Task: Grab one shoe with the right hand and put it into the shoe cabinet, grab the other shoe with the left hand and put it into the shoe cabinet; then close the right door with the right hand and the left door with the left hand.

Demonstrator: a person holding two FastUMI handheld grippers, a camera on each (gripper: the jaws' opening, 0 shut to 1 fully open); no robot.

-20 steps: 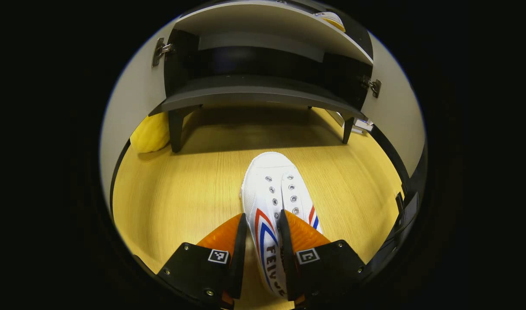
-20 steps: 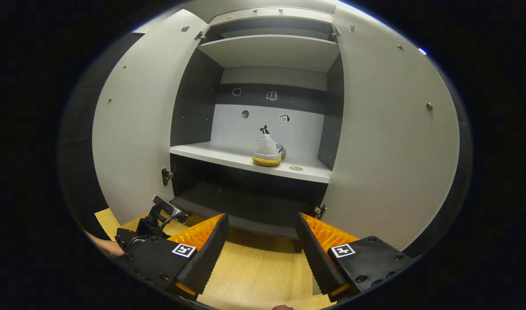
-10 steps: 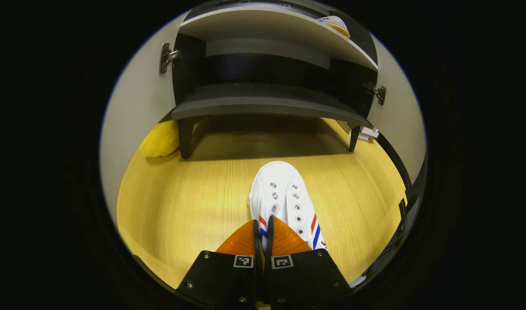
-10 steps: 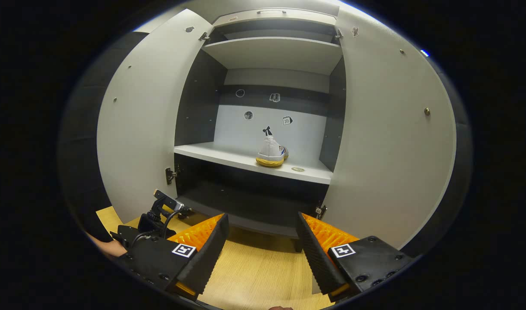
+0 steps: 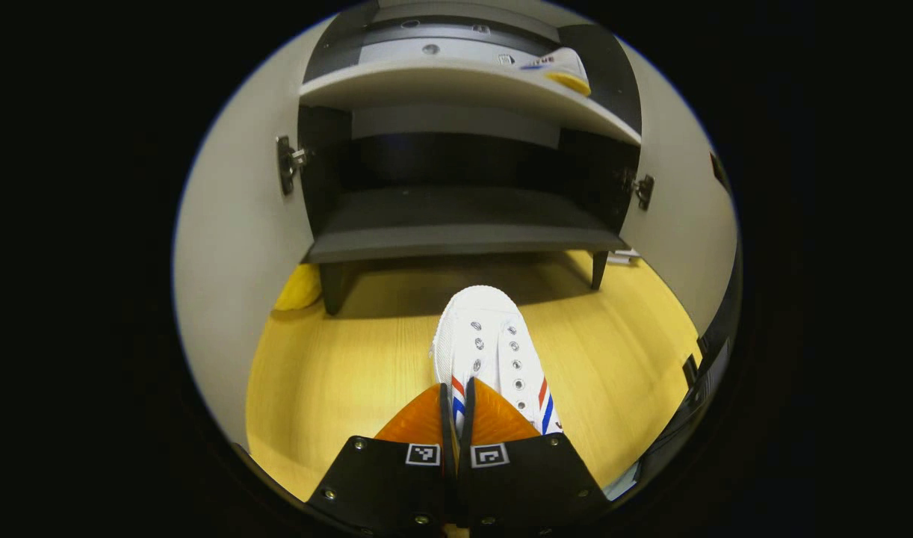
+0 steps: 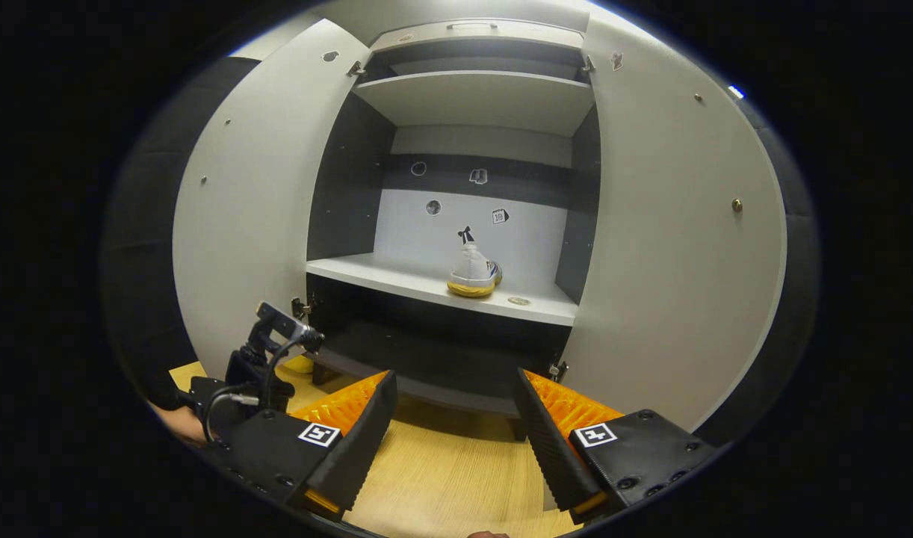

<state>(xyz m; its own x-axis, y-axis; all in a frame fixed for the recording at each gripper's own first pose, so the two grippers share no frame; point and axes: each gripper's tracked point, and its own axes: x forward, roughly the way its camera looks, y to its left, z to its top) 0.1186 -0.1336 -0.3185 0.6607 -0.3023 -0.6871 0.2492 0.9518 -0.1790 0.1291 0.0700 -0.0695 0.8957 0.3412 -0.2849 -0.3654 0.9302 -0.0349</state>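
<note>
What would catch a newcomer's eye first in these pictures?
The white shoe with red and blue stripes, pinched in the left claw above the yellow wooden floor. Next, the cabinet with both doors wide open and another shoe on its middle shelf.

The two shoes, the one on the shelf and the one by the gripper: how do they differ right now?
The shoe in the left gripper is pinched at its side by both fingers, toe toward the cabinet; the shelf shoe stands free, with no gripper on it. The gripped shoe is over the wooden floor, outside the cabinet; the shelf shoe is on the middle shelf. Both are white with red and blue stripes.
</note>
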